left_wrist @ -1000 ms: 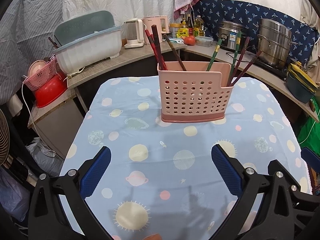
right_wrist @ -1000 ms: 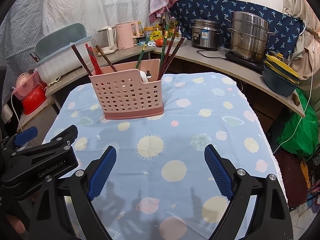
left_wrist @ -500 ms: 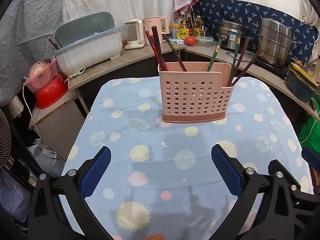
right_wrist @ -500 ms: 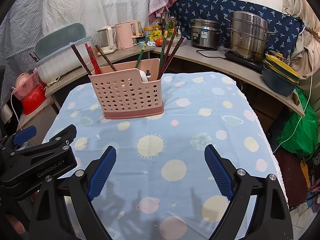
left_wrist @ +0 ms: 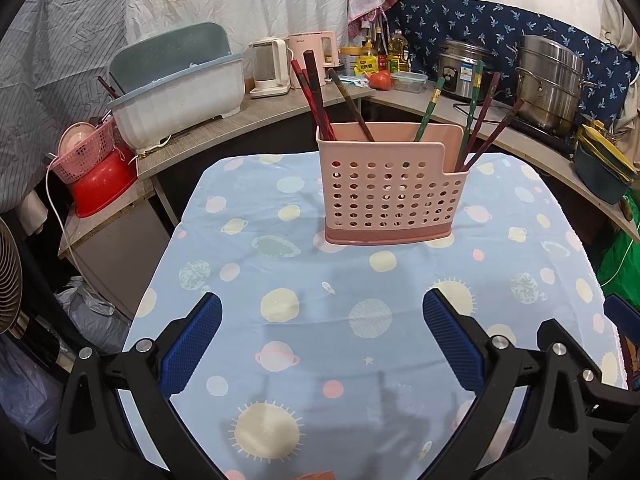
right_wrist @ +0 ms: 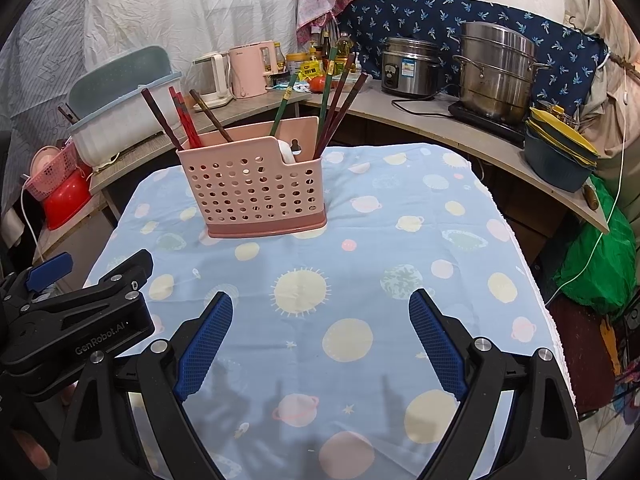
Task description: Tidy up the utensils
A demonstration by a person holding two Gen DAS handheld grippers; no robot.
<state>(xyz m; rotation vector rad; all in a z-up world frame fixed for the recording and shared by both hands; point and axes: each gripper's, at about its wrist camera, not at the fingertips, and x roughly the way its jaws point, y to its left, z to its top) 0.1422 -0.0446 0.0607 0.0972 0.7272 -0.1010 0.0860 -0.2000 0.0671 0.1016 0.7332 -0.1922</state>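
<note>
A pink perforated utensil holder stands upright at the far middle of a table under a blue planet-print cloth. Red and brown chopsticks lean in its left section. Green and dark chopsticks lean in its right section. My left gripper hangs open over the near cloth with nothing between its blue pads. Beside it, my right gripper is open and empty too. The left gripper's black body shows in the right wrist view.
A curved counter behind the table carries a white dish rack, kettles, a rice cooker, a steel steamer pot and stacked bowls. A red basin sits low at the left. A green bag lies at the right.
</note>
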